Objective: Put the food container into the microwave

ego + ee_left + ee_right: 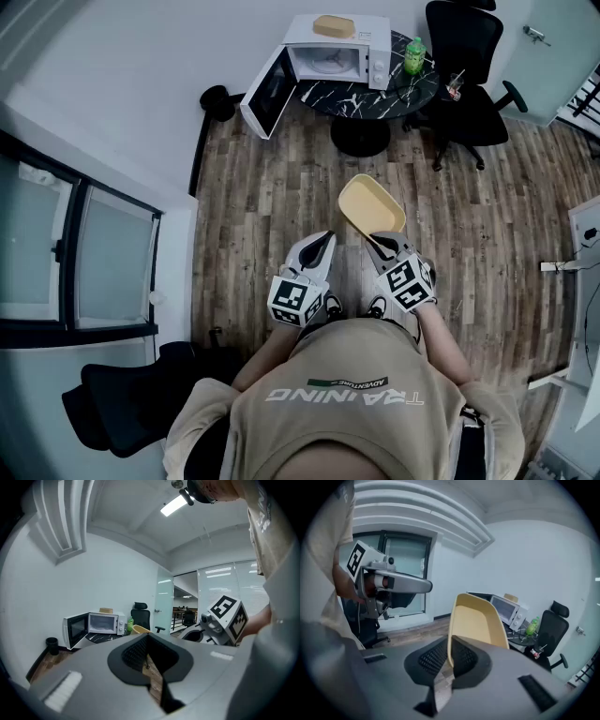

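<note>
A pale yellow food container (370,204) hangs over the wood floor, gripped at its near rim by my right gripper (382,244), which is shut on it. In the right gripper view the container (476,620) stands tilted up between the pads of that gripper (451,656). To its left my left gripper (321,247) is shut with nothing in it, and its jaws (146,651) meet at the tips. The white microwave (337,58) stands ahead on a round black marble table (375,96), its door (269,92) swung open to the left. The microwave (107,623) looks small and distant.
A tan lidded box (334,25) lies on top of the microwave. A green bottle (413,54) stands on the table to its right. A black office chair (464,56) sits right of the table, and a black bin (217,98) stands by the wall at the left.
</note>
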Available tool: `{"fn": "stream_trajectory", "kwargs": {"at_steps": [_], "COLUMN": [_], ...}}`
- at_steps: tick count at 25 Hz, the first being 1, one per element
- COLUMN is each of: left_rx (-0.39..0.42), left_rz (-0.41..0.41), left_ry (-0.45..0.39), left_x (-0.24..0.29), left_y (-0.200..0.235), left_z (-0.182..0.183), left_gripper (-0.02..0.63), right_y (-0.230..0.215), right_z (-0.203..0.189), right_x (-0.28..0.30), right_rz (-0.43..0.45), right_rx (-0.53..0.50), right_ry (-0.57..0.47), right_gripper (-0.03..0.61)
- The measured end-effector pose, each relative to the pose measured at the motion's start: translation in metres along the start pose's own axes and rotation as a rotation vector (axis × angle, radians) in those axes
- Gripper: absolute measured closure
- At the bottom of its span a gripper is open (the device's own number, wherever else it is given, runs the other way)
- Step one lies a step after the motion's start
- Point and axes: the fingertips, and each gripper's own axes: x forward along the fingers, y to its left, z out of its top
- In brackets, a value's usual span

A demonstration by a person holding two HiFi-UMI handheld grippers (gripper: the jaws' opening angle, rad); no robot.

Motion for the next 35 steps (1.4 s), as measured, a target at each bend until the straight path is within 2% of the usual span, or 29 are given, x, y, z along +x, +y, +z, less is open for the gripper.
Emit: {"fn": "stream_trajectory", "kwargs": {"at_steps": [4, 14, 20, 26, 31, 35], "left_rx": [-0.003, -0.02, -0.02, 0.046, 0.007, -0.011], "left_rz": [0.011, 0.05, 0.003, -0.05, -0.076, -0.077], "left_ry": [-0.02, 0.0, -0.001, -0.021, 0.007, 0.021], "left_x": [0.007, 0.017, 0.03, 0.046, 0.056, 0.071], "left_y": [-0.005, 0.007, 0.021, 0.048, 0.064, 0.069], "left_z": [0.008, 0.006, 0.001, 0.007, -0.011, -0.016], "left_gripper": [0.611, 0.611, 0.611, 0.611, 0.611, 0.611], "right_y": [-0.013, -0.037, -0.041, -0.053, -0.048, -0.056], "right_z": [-0.008, -0.012, -0.017, -0.009, -0.015, -0.024], "right_x": [0.0, 0.016, 0.023, 0.042, 0.054, 0.06], "right_rz": [-0.004, 0.011, -0.016, -0.073, -0.095, -0.082], "right_rx": [-0.022, -0.039, 0.006, 0.017, 0.094, 0.1], "right_ry": [0.013, 0.029, 0.056, 0.082, 0.093, 0.116], "right_gripper": [0.557, 0.556, 0.556, 0.557, 0.557, 0.557]}}
